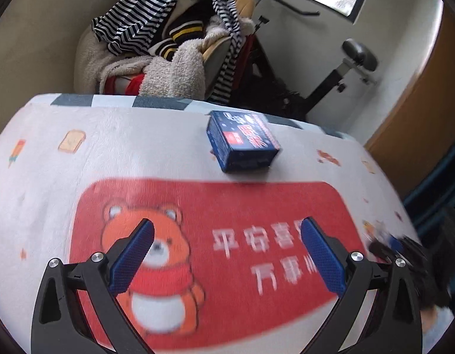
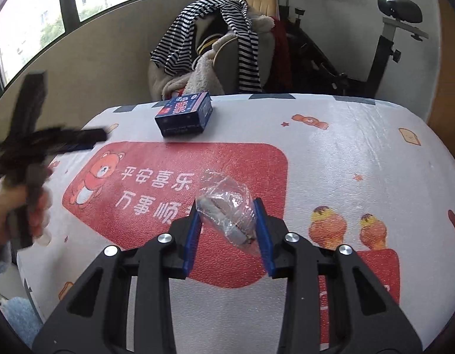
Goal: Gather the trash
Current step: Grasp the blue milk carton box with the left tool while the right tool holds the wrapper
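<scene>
Your left gripper (image 1: pixel 227 233) hovers over the desk (image 2: pixel 360 135) with jaws wide and empty; it shows only as a blur in the right view. Ahead, near the far edge, sits a small dark blue cardboard box (image 1: pixel 242 143), likely light and stiff, best taken across its short sides. Your right gripper (image 2: pixel 227 221) has jaws narrow, closed on a crumpled clear plastic wrapper (image 2: pixel 226 206), flimsy and slippery. What the wrapper contains is unclear.
</scene>
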Motion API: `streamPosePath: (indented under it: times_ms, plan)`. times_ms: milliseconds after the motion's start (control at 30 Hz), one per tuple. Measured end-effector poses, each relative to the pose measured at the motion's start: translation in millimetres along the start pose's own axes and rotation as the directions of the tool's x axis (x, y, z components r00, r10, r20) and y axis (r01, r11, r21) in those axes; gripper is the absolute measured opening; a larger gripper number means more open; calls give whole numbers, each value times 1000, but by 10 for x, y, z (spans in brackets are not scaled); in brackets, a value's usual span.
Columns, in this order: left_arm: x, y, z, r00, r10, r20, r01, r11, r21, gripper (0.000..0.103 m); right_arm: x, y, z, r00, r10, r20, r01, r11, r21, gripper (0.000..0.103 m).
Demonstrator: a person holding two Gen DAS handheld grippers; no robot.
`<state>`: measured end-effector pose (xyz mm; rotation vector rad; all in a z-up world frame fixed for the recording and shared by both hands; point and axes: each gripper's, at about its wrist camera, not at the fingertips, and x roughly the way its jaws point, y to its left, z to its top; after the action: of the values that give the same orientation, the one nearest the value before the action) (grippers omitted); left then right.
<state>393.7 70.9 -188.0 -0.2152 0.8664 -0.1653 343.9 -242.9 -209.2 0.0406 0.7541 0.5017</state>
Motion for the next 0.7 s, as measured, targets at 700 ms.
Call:
streamPosePath:
  times_ms: [700]
  plan:
    - [1270, -402, 993, 984, 165, -68, -166, 986, -8, 71, 87, 17, -119, 1000, 14, -9, -14, 997, 71, 37]
